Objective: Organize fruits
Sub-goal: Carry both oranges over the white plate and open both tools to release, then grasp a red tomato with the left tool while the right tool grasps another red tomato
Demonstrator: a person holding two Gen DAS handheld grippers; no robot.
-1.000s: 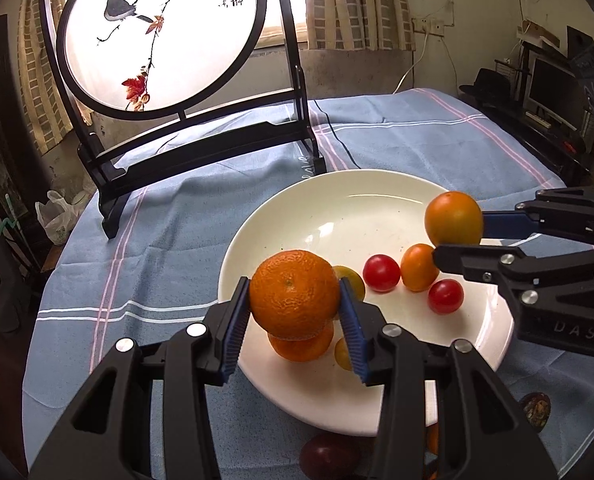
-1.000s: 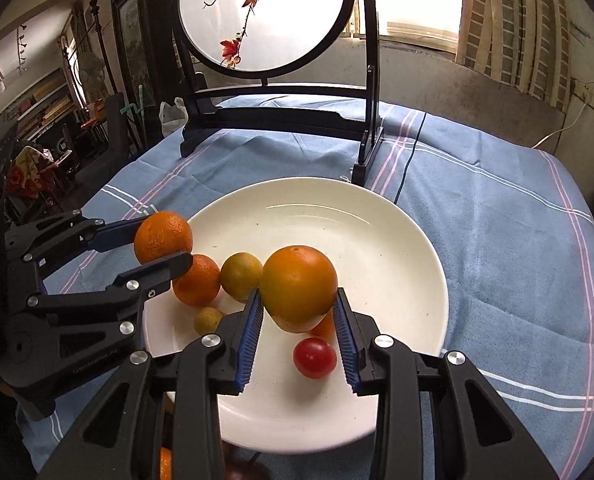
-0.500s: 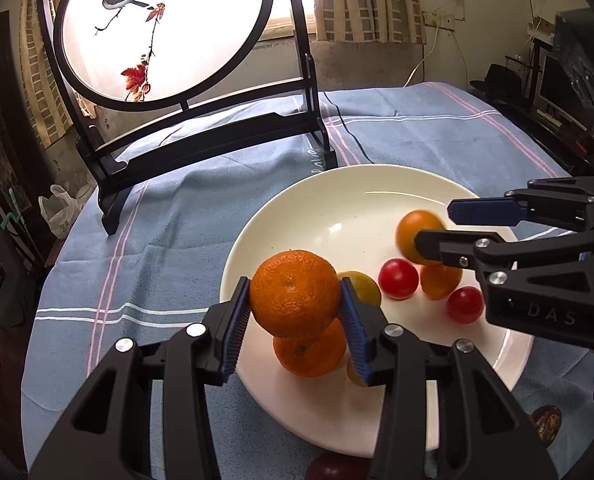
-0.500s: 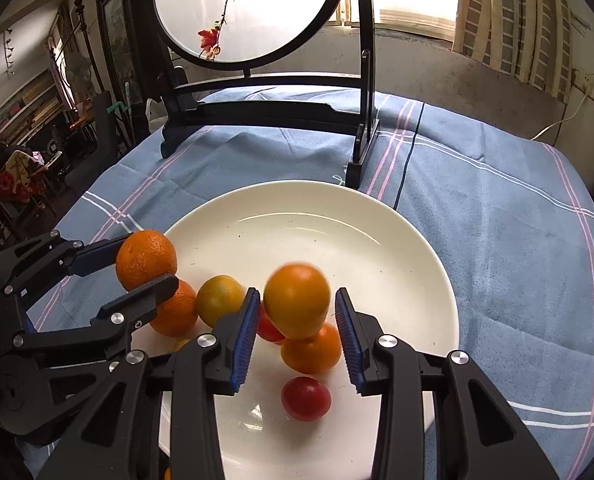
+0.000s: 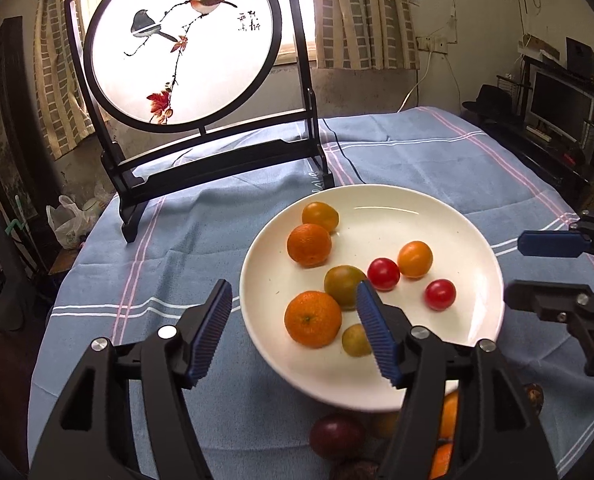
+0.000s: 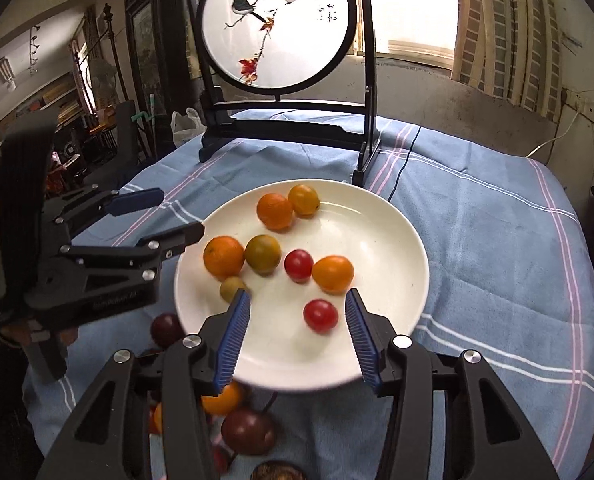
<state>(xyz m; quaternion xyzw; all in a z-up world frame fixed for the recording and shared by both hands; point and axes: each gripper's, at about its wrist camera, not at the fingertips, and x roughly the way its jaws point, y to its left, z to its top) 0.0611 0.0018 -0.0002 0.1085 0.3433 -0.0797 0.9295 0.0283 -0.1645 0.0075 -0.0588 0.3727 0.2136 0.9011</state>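
A white plate (image 5: 469,220) (image 6: 393,236) on the blue cloth holds several fruits: two mandarins (image 5: 309,245) (image 5: 313,319), orange tomatoes (image 5: 415,259), two red cherry tomatoes (image 5: 440,294) (image 6: 320,315), a greenish tomato (image 5: 343,286) and a small yellow one (image 5: 356,340). My left gripper (image 5: 293,332) is open and empty at the plate's near left rim. My right gripper (image 6: 297,334) is open and empty above the plate's near edge. Each gripper shows in the other's view (image 5: 553,264) (image 6: 157,216).
Loose fruits lie on the cloth in front of the plate: dark purple ones (image 5: 337,434) (image 6: 248,430) (image 6: 167,328) and orange ones (image 6: 221,398). A black-framed round bird screen (image 5: 185,44) (image 6: 277,20) stands behind the plate. The table edge drops off at left.
Both grippers have opened and pulled back. The left let go of its mandarin and the right of its orange tomato; both fruits now lie on the plate.
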